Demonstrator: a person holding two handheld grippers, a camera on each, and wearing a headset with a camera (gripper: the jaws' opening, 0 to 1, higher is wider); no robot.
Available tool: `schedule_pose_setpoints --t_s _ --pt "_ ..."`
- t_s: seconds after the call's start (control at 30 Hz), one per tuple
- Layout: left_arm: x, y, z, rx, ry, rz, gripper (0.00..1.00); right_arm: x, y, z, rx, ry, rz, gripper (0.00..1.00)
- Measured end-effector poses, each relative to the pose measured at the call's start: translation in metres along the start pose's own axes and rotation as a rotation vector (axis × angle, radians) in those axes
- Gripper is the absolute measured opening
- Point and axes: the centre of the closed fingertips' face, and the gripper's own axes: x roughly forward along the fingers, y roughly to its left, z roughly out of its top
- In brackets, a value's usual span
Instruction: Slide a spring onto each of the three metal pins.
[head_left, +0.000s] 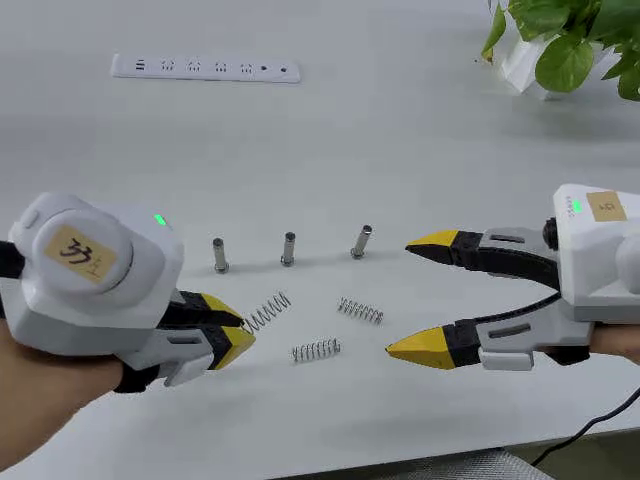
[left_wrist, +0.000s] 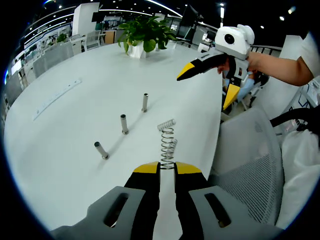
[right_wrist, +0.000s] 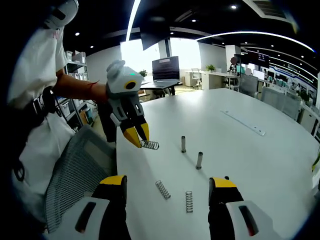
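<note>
The white table (head_left: 400, 150) takes up most of the scene, with a potted plant (head_left: 565, 40) at its far right and a power strip (head_left: 205, 68) far back on the left. Over the near right side, the right gripper (head_left: 420, 295) has its jaws spread wide and holds nothing. The left gripper (head_left: 235, 327) has its jaws almost together, pinching one end of a spring (head_left: 267, 311). Three metal pins (head_left: 289, 249) stand upright in a row mid-table, all bare. Two other springs (head_left: 360, 310) lie loose just in front of them, between the grippers.
</note>
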Motion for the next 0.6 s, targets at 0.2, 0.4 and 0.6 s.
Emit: schedule_pose_setpoints --t_s 0.2,0.4,0.6 --pt "-0.006 -0.008 0.008 0.048 -0.025 -0.031 0.07 0.009 0.009 0.016 -0.047 0.006 0.058 0.57" --pt "-0.01 -0.018 0.013 0.107 -0.029 -0.067 0.07 0.023 0.022 0.031 -0.098 0.011 0.123 0.52" --pt "-0.013 -0.023 0.017 0.142 -0.053 -0.094 0.07 0.031 0.033 0.039 -0.126 0.015 0.167 0.44"
